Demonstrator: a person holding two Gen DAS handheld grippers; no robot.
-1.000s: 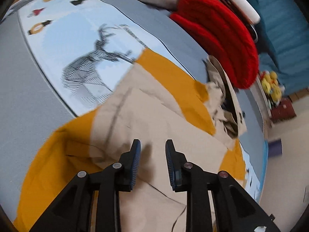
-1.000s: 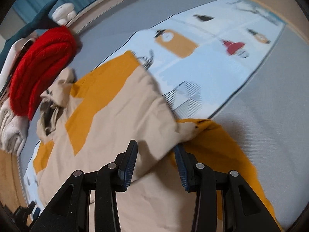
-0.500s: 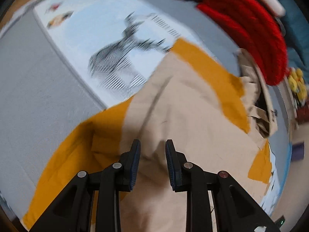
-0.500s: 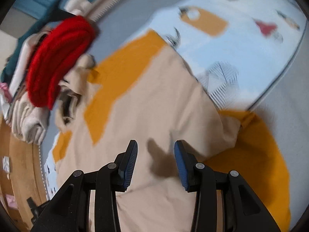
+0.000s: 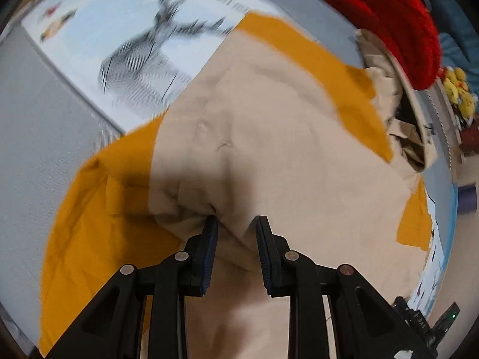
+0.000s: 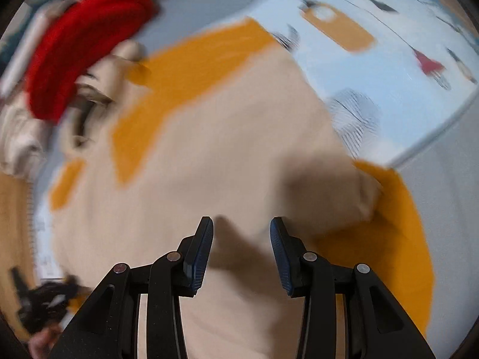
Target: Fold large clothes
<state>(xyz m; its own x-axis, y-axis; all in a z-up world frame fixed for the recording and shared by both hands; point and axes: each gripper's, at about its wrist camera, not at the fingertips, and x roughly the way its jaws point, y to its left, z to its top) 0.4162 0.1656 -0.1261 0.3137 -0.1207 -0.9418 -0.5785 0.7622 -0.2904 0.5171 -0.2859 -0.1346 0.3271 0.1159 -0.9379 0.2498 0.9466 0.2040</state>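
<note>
A large beige garment (image 5: 269, 137) with mustard-orange panels (image 5: 89, 224) lies spread on the mat. My left gripper (image 5: 236, 224) points steeply down at it with a narrow gap between its jaws. Its fingertips (image 5: 211, 227) touch a raised wrinkle of beige cloth, which the pads do not pinch. In the right wrist view the same garment (image 6: 209, 155) fills the middle. My right gripper (image 6: 242, 224) hangs open just above the beige cloth and casts a shadow on it, with nothing between its fingers. The orange sleeve end (image 6: 389, 239) lies to its right.
A light blue printed sheet (image 5: 119, 30) with a deer picture lies under the garment on a grey mat (image 5: 36, 134). A red knitted piece (image 5: 389, 15) and pale folded cloths (image 6: 18, 137) sit by the garment's far end. Yellow plush toys (image 5: 458, 89) are beyond the edge.
Both grippers have sunk toward the garment and tipped further down, so the cloth looks larger. The left fingertips now touch a beige wrinkle. Neither jaw gap has changed.
</note>
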